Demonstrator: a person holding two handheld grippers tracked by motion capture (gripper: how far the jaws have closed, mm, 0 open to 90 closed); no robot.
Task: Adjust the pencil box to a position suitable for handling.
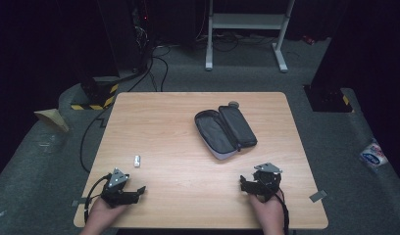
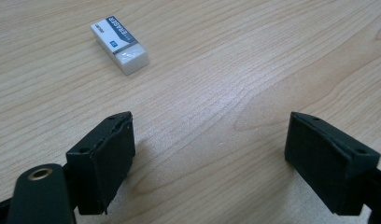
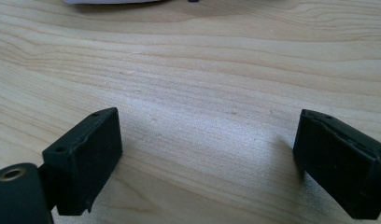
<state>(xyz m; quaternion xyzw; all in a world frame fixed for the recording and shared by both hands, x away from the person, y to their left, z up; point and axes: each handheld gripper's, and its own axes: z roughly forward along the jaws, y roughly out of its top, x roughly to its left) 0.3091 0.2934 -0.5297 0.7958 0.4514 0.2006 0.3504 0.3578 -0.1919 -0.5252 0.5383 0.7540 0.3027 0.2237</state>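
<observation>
In the high view we hold the left gripper (image 1: 135, 191) at the lower left of the frame, low over the near edge of the wooden table (image 1: 178, 147), and the right gripper (image 1: 248, 185) at the lower right, also near that edge. Our hands come in from the bottom of the frame behind each one.

The eraser (image 1: 137, 160) lies on the bare wood just above the left gripper in the high view, near it but apart from it. In the left gripper view we see the eraser (image 2: 120, 44) in the upper left of the frame, a white block in a printed sleeve, lying flat and turned at a slant. It sits beyond the jaws and to the left of the gap between them, touching neither pad.

The left gripper (image 2: 209, 154) stands with its jaws wide apart and only wood grain between them. The right gripper (image 3: 207, 158) is likewise spread wide with nothing between its pads.

The pencil case (image 1: 225, 131) lies unzipped and spread flat, right of centre in the high view, above and a little left of the right gripper and well apart from the eraser. In the right gripper view we catch only its pale edge (image 3: 109, 1) along the top of the frame.
</observation>
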